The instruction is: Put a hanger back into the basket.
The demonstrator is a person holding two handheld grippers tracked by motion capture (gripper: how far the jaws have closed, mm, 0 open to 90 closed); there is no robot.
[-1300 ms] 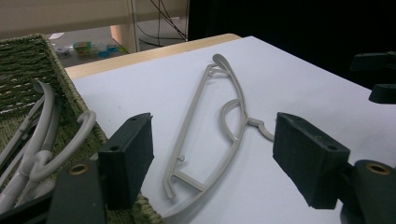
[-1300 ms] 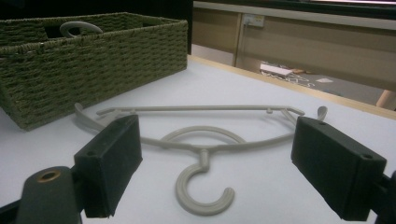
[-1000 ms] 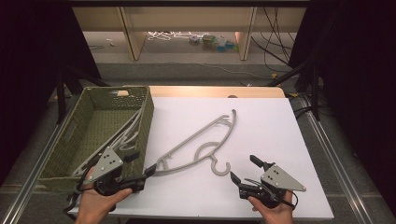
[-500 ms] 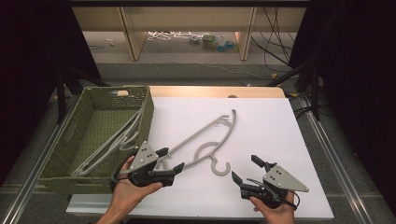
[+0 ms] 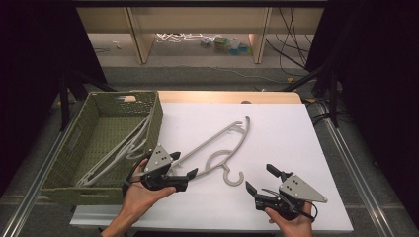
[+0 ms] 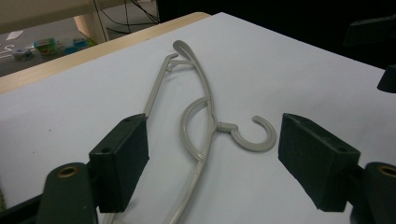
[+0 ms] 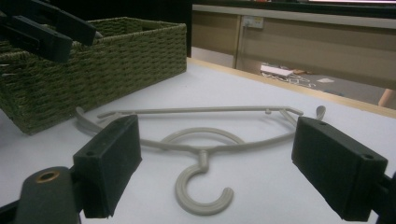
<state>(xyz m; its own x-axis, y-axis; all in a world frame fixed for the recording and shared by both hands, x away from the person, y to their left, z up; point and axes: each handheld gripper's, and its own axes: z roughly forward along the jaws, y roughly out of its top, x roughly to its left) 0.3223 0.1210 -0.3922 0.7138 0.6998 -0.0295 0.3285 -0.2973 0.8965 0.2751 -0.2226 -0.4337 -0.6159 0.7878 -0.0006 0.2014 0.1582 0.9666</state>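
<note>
white table [image 5: 296, 143] carries 1 grey hanger [image 5: 217, 148] and 1 green basket [image 5: 64, 190].

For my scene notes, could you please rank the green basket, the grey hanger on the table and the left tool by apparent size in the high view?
1. Green basket, clearly largest.
2. Grey hanger, long but thin.
3. Left tool, smallest; it sits slightly nearer the camera, but the order holds.
</note>
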